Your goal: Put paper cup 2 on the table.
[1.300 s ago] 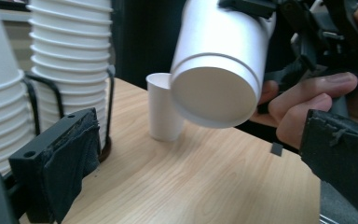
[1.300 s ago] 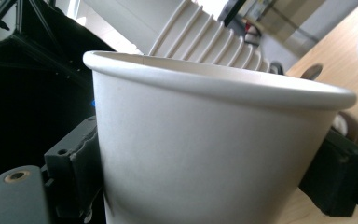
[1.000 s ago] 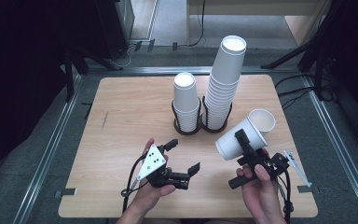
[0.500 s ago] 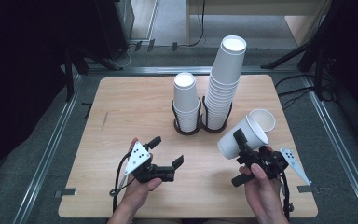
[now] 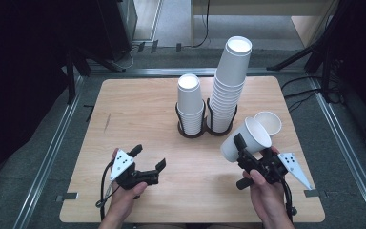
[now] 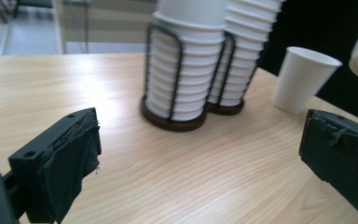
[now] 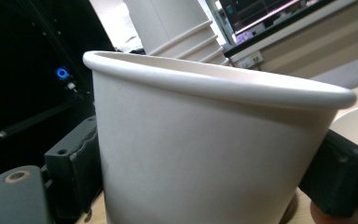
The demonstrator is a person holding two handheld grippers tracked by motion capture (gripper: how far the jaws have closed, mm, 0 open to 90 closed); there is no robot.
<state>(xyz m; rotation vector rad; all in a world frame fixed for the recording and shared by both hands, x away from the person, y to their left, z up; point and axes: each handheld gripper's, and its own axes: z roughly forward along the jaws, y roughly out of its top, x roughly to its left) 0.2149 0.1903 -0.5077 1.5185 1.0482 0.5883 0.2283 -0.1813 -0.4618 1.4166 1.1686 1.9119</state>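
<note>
Over the near right part of the wooden surface (image 5: 124, 109), I am holding a white paper cup (image 5: 245, 138) in my right gripper (image 5: 242, 151), its jaws pressing on the cup's wall from both sides, as the right gripper view is showing close up (image 7: 214, 154). The cup is tilting, mouth up and toward the far right, clear of the surface. Just beyond it a second loose cup (image 5: 268, 123) is standing upright, mouth up. My left gripper (image 5: 148, 158) is hovering low over the near left, its jaws spread wide with nothing between them, pointing toward the two black wire holders: the shorter stack of upturned cups (image 5: 190, 105) and, touching beside it, the tall leaning stack (image 5: 229, 86).

I am judging that I am in the middle of carrying one cup, either off a stack or toward one; which, I cannot tell. Next I am likely needing to steady the cup, perhaps taking it with the open left jaws, gripping gently so the thin wall is not buckling.
</note>
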